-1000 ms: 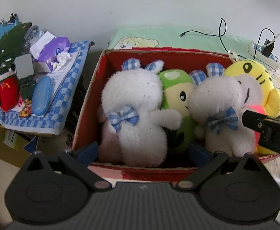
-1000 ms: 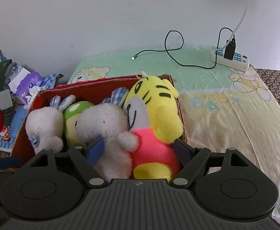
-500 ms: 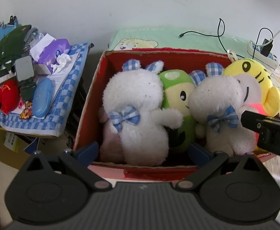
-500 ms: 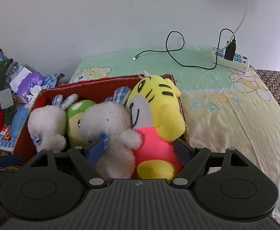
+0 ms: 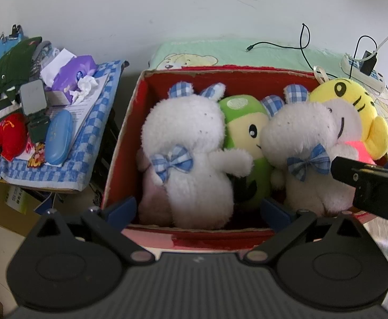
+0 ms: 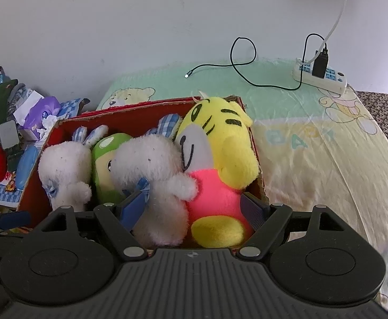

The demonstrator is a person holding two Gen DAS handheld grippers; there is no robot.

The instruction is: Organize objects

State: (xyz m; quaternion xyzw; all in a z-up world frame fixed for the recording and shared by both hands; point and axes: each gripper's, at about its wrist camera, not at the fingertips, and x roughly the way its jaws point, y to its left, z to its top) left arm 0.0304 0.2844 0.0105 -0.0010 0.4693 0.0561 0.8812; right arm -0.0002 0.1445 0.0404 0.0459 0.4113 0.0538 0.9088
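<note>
4 soft toys sit packed in the red box (image 5: pixel 124 143).
Both tongs, left gripper (image 5: pixel 197 208) and right gripper (image 6: pixel 194 207), are wide open, holding nothing. At 3 o'clock is the yellow tiger (image 6: pixel 220 138), touching a white bunny (image 5: pixel 300 135).

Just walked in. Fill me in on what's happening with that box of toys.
A person holds a gripper in each hand over a red box packed with soft toys. Two white rabbits, a green toy and a yellow tiger stand side by side inside. The left gripper hangs open in front of the first rabbit; the right gripper is open around the tiger's pink belly and the second rabbit. Neither holds anything.
</note>
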